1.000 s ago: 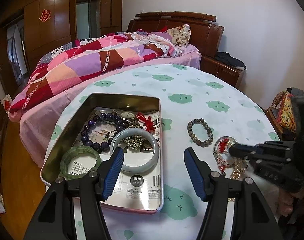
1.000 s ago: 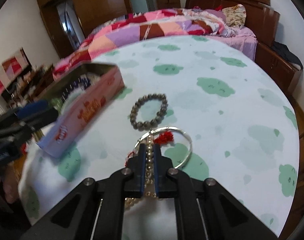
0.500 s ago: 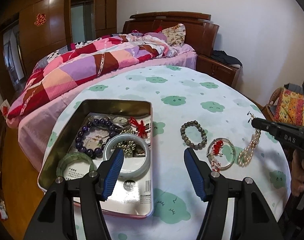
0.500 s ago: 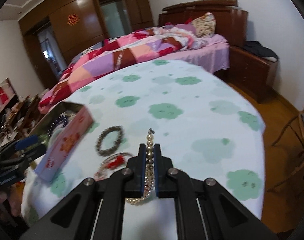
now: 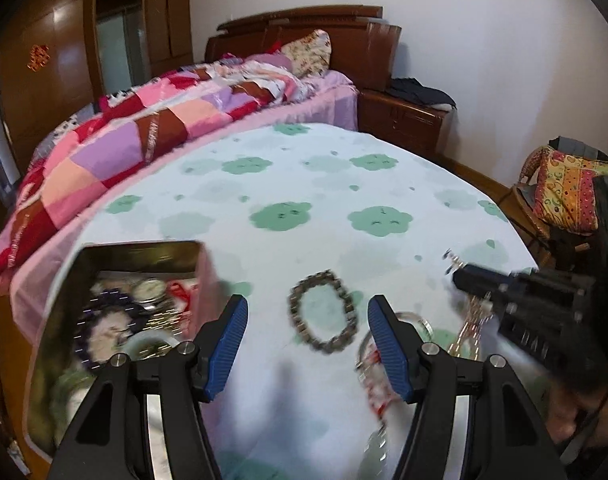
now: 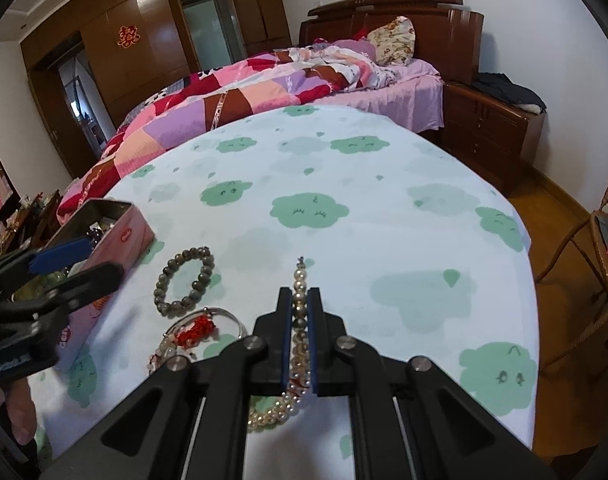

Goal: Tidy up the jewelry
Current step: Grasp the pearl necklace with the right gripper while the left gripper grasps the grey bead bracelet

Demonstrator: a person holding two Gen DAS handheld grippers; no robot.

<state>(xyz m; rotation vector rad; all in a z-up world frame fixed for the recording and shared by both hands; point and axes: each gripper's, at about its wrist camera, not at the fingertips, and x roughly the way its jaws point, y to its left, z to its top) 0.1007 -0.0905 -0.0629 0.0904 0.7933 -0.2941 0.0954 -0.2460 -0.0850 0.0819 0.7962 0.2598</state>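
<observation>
My right gripper (image 6: 300,300) is shut on a pearl necklace (image 6: 300,280) and holds it above the table; the strand hangs below the fingers. In the left wrist view the right gripper (image 5: 460,276) is at the right with the necklace (image 5: 470,324) dangling. My left gripper (image 5: 304,320) is open and empty above a grey bead bracelet (image 5: 323,312). A silver bangle with red tassel (image 6: 202,326) lies beside the grey bead bracelet (image 6: 184,276). The metal tin (image 5: 144,250) holds several bracelets at the left.
The round table has a white cloth with green clouds (image 6: 312,208). A bed with a patchwork quilt (image 6: 244,92) stands behind it. A nightstand (image 6: 492,120) is at the back right, a wicker chair (image 6: 600,248) at the right.
My left gripper has swung right, from over the tin to over the grey bead bracelet. My right gripper, with the pearl necklace, has come lower and closer to the left gripper.
</observation>
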